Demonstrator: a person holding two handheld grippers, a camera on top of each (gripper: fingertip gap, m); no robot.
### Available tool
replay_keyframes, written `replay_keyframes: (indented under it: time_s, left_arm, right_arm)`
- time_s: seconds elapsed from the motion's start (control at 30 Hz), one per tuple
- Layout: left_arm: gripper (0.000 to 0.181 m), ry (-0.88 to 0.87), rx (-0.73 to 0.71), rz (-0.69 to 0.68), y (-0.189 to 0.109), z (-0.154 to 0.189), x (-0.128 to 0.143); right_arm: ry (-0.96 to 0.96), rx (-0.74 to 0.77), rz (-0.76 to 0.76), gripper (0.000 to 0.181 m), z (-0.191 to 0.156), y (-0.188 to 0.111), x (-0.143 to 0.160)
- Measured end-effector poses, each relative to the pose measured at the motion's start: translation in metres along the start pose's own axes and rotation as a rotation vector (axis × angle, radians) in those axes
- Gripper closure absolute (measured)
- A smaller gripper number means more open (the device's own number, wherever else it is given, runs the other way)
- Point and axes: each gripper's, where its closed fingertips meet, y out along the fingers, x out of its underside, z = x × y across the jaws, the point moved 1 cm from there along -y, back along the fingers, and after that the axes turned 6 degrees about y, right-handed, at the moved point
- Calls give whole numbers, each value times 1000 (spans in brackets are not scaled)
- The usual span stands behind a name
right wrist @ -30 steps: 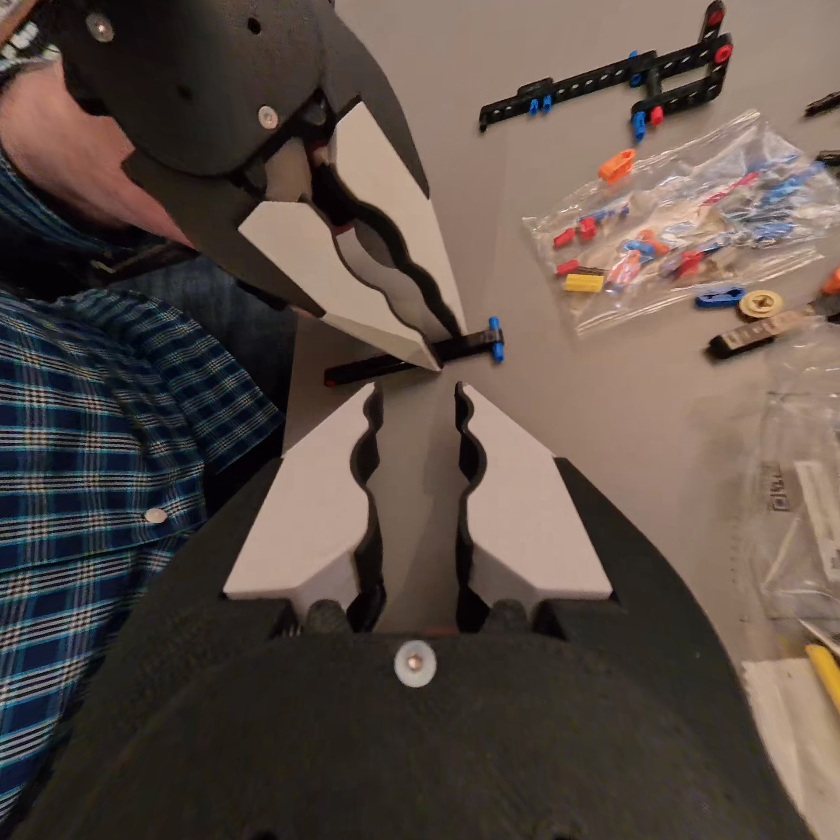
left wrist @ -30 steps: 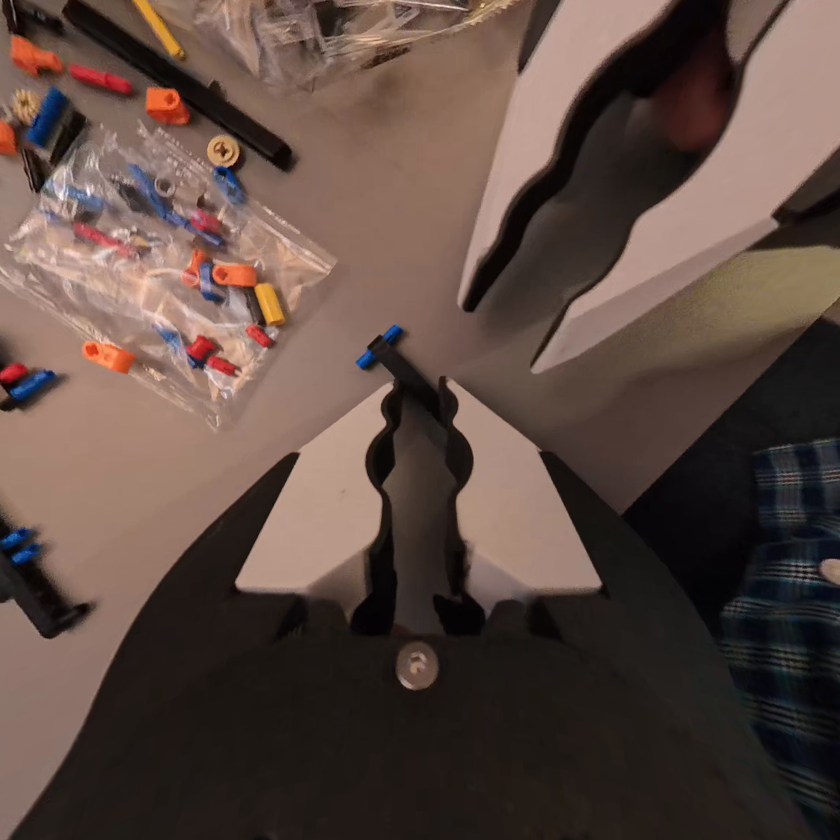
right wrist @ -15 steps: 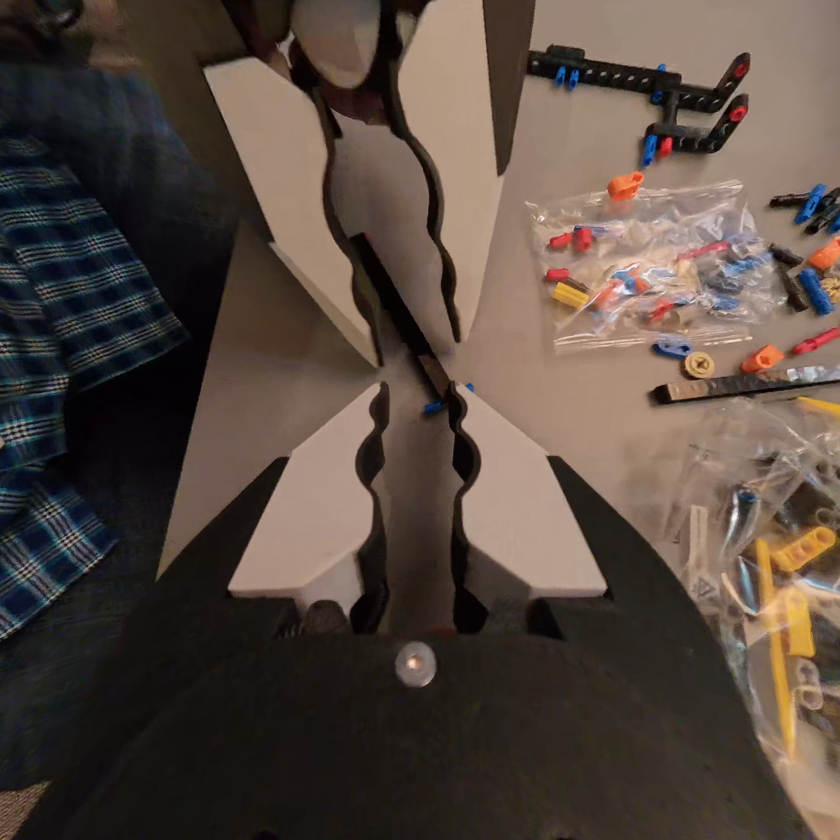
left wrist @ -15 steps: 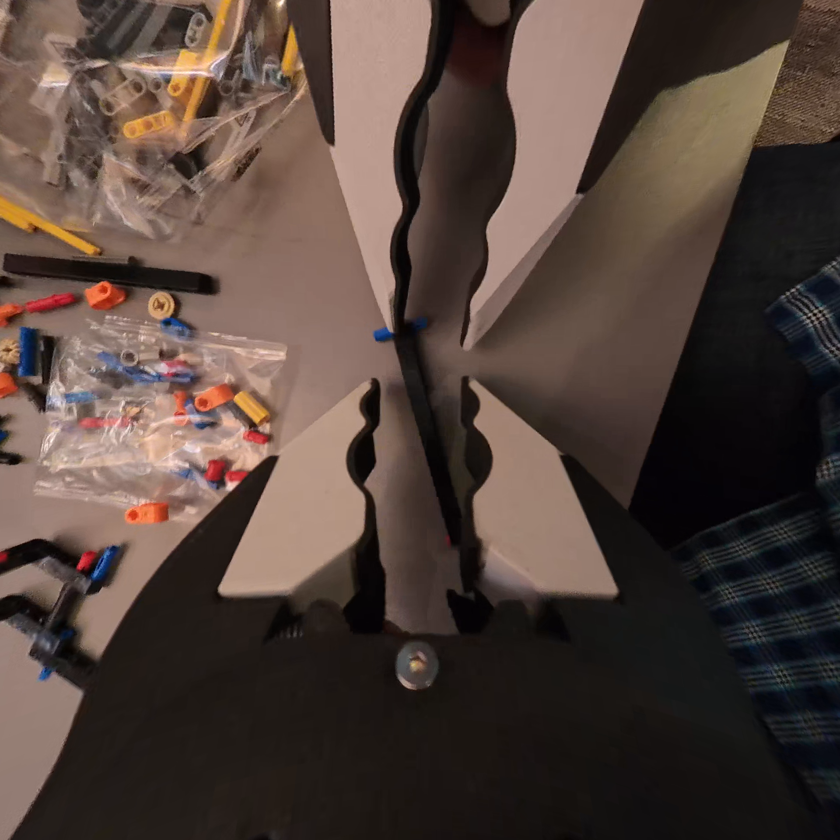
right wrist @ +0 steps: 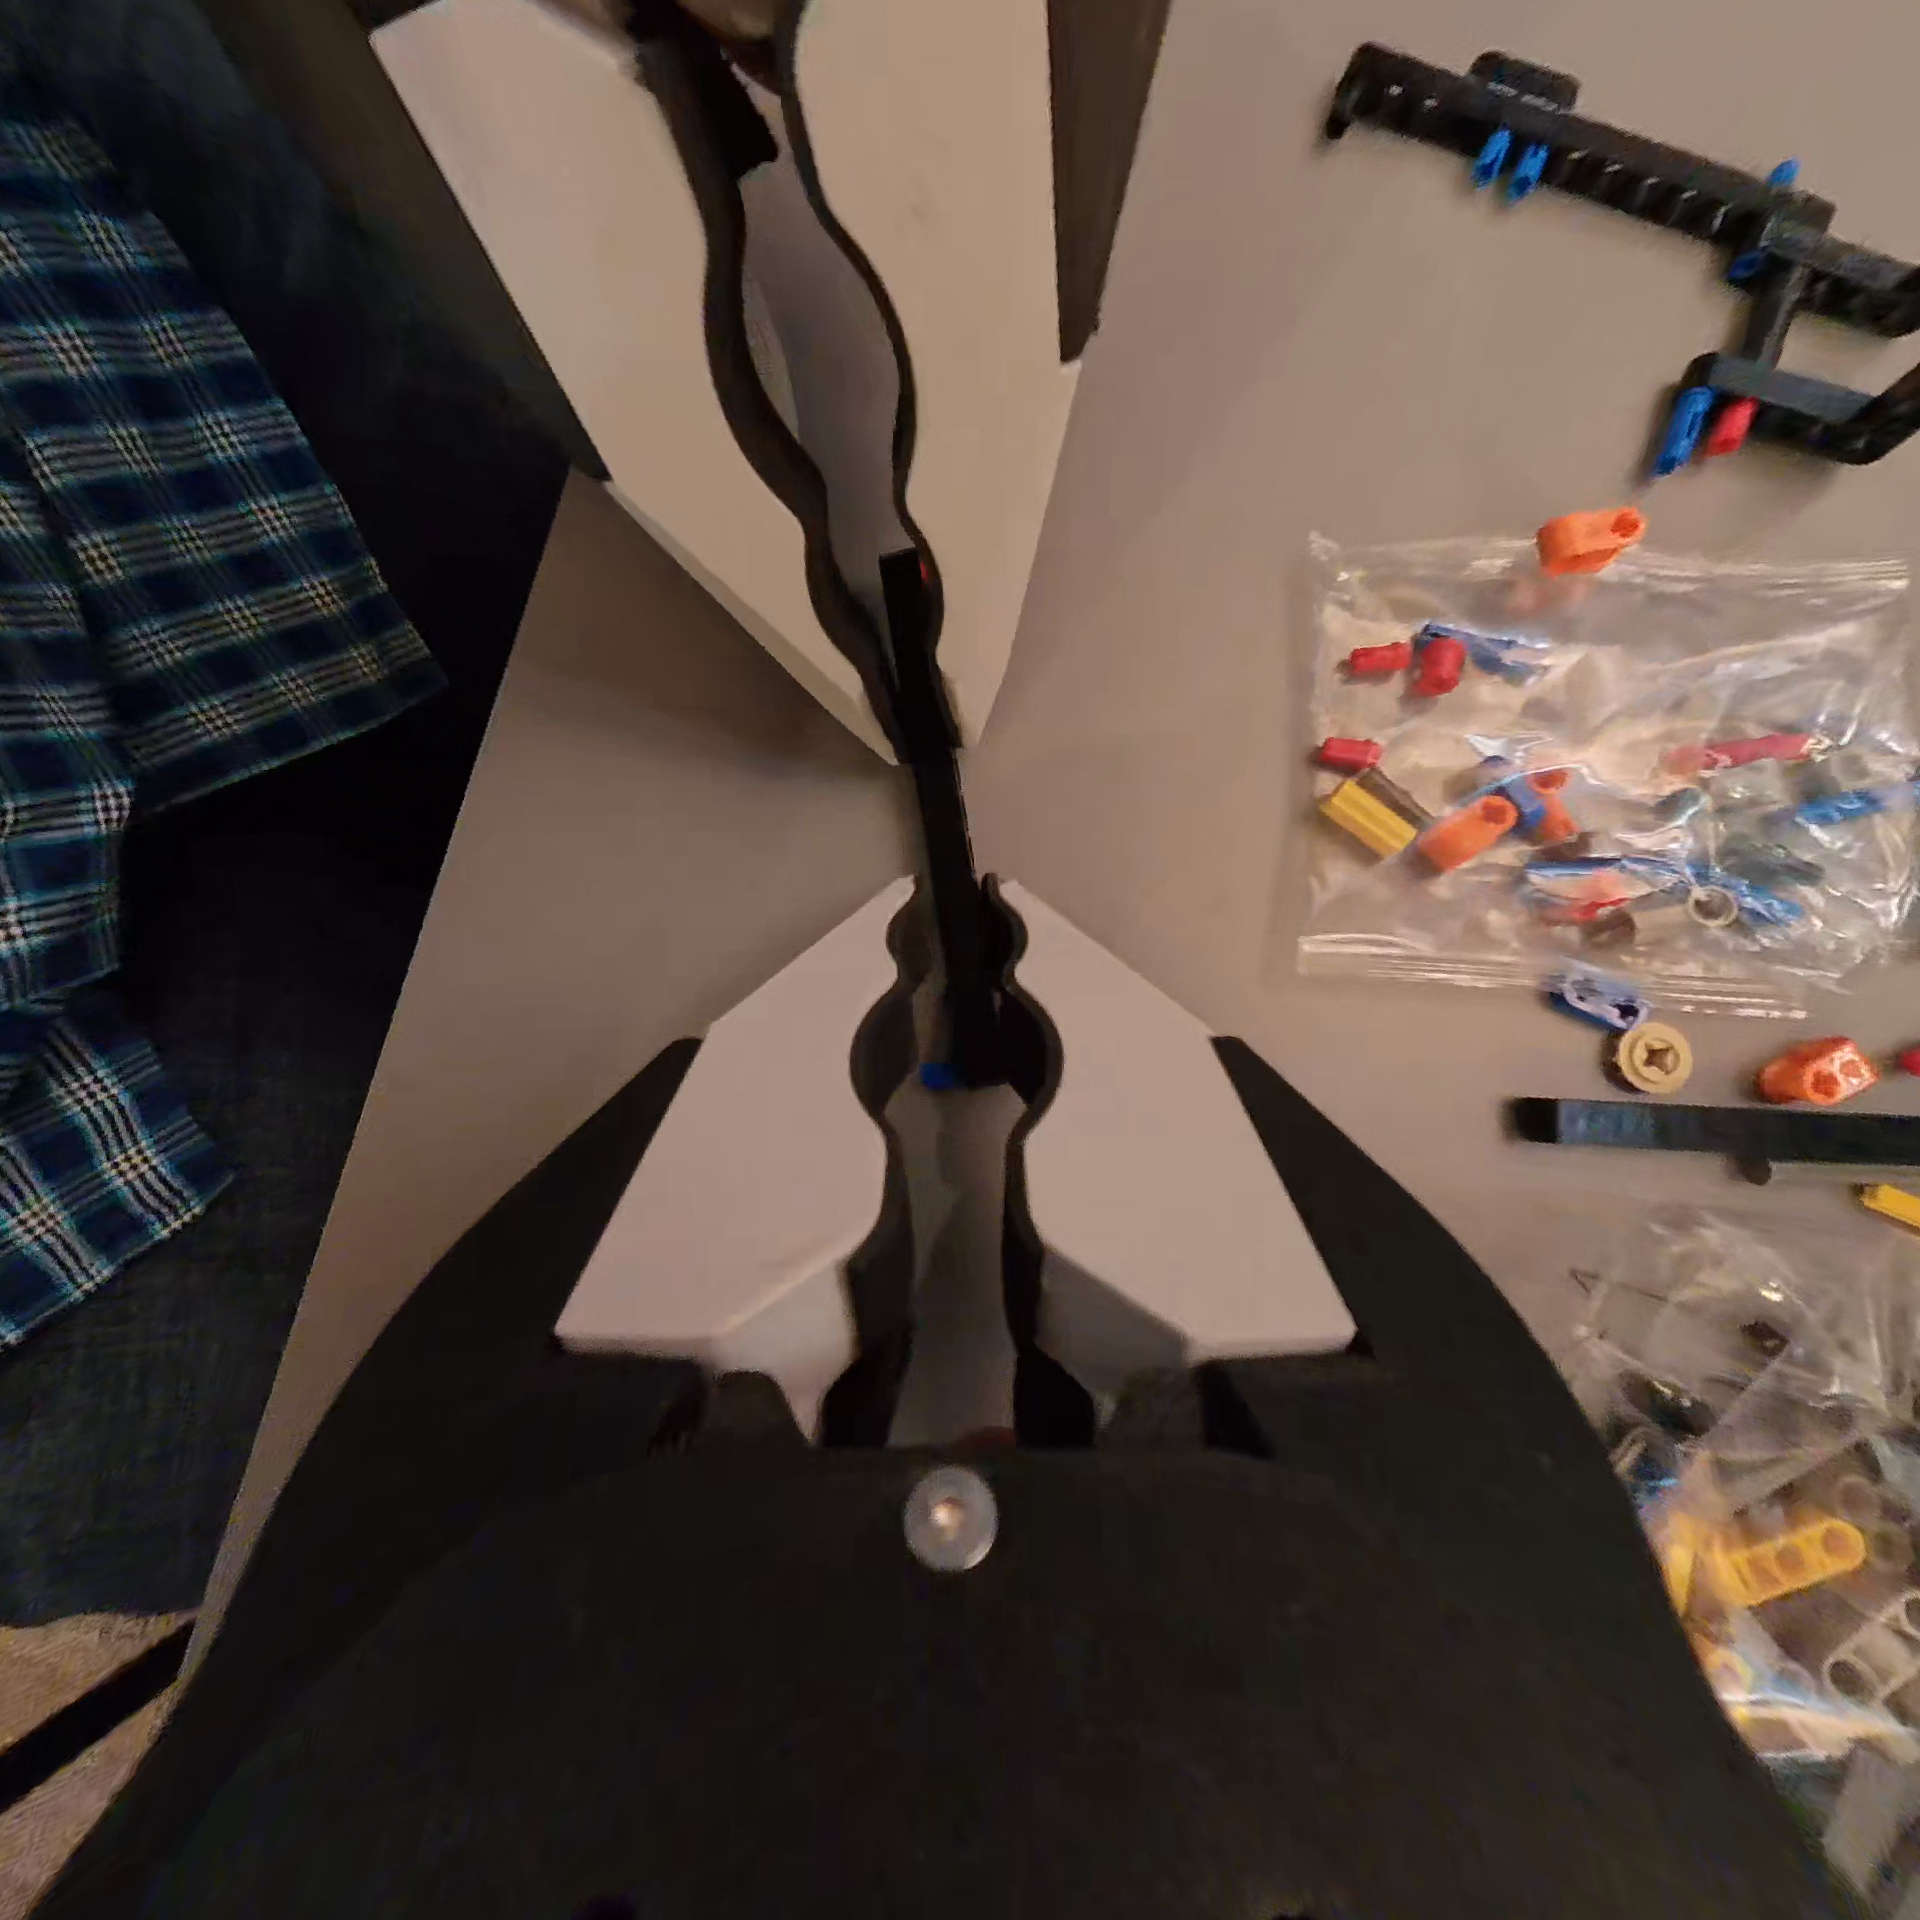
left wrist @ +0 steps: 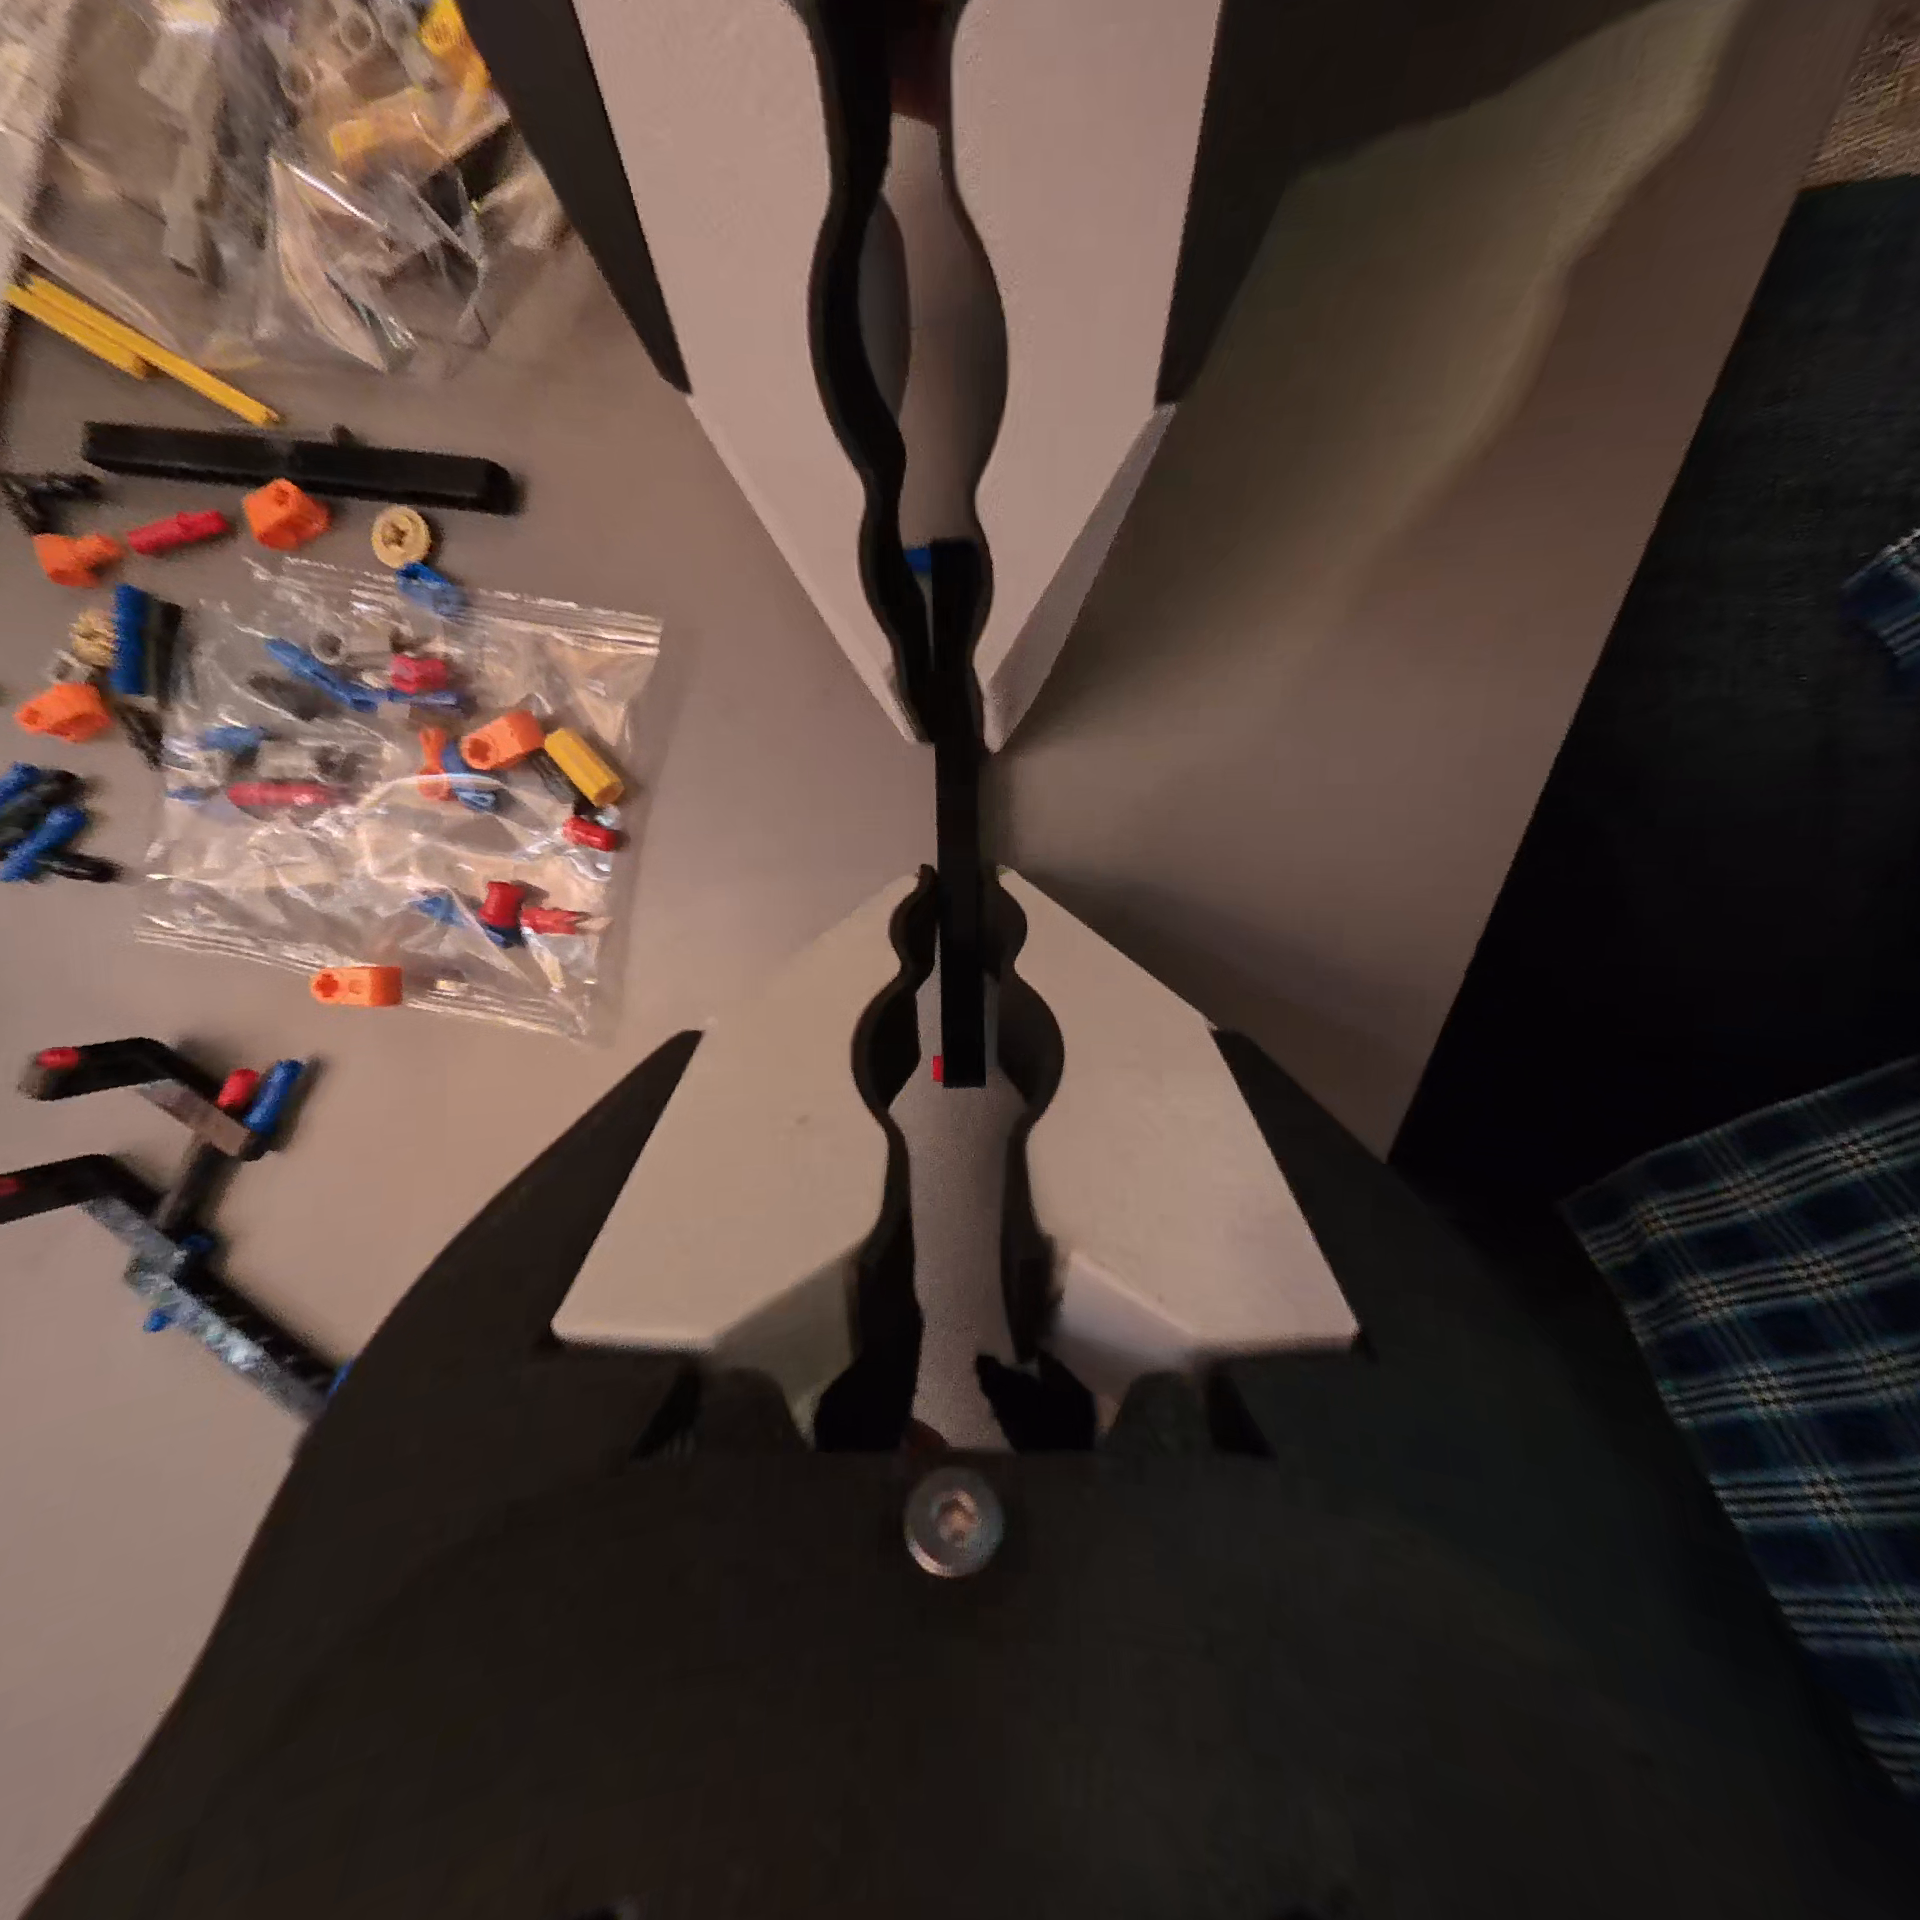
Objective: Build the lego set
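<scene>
Above grey tabletop (left wrist: 727, 499) a black beam (left wrist: 958, 821) spans both tools: left gripper (left wrist: 958, 894) and right gripper (right wrist: 948, 894) each pinch an end, tip to tip. Only the right wrist view shows the whole black frame assembly (right wrist: 1621, 208); the left clips it.

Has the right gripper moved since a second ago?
Yes. In the right wrist view, the right gripper has moved onto the black beam, and the parts bag on the table sits lower.
</scene>
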Motion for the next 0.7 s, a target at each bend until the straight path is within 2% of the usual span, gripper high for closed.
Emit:
replay_keyframes:
  time_s: [0.03,0.23,0.33,0.43,0.57,0.67,0.7]
  left_arm:
    - [176,19,-24,9,-2,-3,-2]
    - [170,49,-182,70,-15,-21,-11]
    - [145,-14,-208,60,-19,-28,-2]
    - [131,-140,-148,119,-25,-28,0]
    - [139,-241,-93,230,-39,-33,-8]
    - [153,-301,28,221,-34,-24,-5]
    - [164,-311,49,233,-32,-23,-6]
  right_arm:
    - [0,6,22,176,1,-1,-1]
    - [-38,84,164,177,7,-15,-9]
    - [-146,215,197,177,13,-25,-15]
    - [-252,333,196,177,15,-30,-20]
    - [-373,443,162,177,13,-29,-25]
    - [-424,469,159,177,9,-26,-28]
    - [-430,469,167,177,8,-26,-30]
